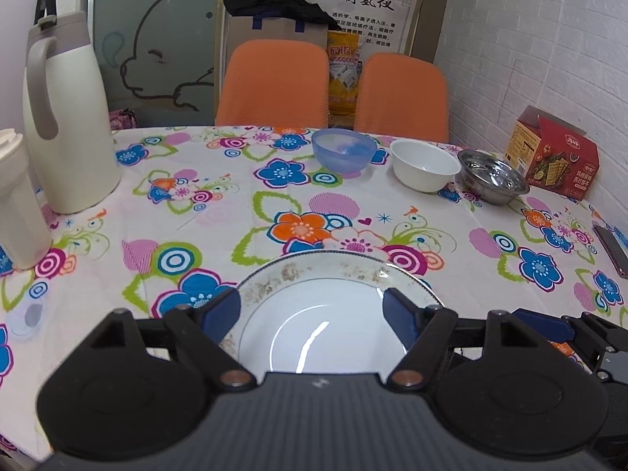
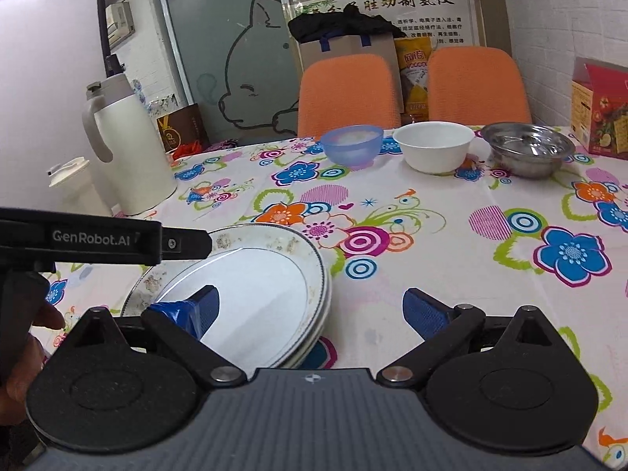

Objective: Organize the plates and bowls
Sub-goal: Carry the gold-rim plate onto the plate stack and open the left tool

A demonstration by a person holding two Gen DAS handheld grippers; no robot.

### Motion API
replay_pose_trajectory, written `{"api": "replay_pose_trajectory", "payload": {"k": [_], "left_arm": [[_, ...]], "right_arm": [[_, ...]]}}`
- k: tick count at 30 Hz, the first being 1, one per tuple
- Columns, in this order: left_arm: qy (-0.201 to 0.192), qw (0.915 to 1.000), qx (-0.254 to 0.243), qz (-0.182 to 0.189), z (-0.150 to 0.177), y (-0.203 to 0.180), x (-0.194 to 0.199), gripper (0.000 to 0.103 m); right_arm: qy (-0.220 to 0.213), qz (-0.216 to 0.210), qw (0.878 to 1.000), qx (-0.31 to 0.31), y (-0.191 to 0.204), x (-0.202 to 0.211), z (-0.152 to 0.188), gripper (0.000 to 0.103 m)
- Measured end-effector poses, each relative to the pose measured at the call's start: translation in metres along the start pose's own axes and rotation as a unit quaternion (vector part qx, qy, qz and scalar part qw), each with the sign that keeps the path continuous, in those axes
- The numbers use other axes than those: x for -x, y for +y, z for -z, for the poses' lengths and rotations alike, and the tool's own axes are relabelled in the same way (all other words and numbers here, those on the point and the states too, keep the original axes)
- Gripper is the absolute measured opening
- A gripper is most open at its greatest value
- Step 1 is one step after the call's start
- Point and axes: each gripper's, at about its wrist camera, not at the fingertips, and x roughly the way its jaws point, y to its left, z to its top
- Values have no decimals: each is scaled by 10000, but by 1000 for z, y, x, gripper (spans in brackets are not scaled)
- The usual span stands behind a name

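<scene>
A stack of white plates (image 1: 322, 314) with worn patterned rims lies on the flowered tablecloth at the near edge. My left gripper (image 1: 312, 316) is open and hovers over the stack, one blue finger on each side of the top plate. In the right wrist view the plates (image 2: 251, 274) sit to the left. My right gripper (image 2: 314, 312) is open too, its left finger (image 2: 204, 308) over the top plate and its right finger over bare cloth. At the far side a blue bowl (image 1: 343, 153), a white bowl (image 1: 424, 165) and a steel bowl (image 1: 492, 180) stand in a row.
A cream thermos jug (image 1: 66, 117) and a white cup (image 1: 19, 204) stand at the left. A red cracker box (image 1: 557, 157) and a dark phone (image 1: 612, 247) are at the right by the brick wall. Two orange chairs (image 1: 274, 82) stand behind the table.
</scene>
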Motion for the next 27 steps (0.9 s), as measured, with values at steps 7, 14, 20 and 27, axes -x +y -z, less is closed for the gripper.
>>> {"api": "replay_pose_trajectory", "payload": {"k": [7,14,20,27], "left_arm": [[91,9999,-95,44,-2,-20,-6,74],[255,9991,-309,154,-4,-55,-20,74],[435,9967,-508,466,-7,-94,-41,74],[628,9915,-690,912,-11,-126,-65,74]], "right_arm": [[-30,217,9985,-510,-38,11,3,88],[93,403,9915,-1235,-85,18,17,88],[105,564,9904,-1257,-120,26,13,88],[-337,1421,9879,-526,-177,17,-72,88]]}}
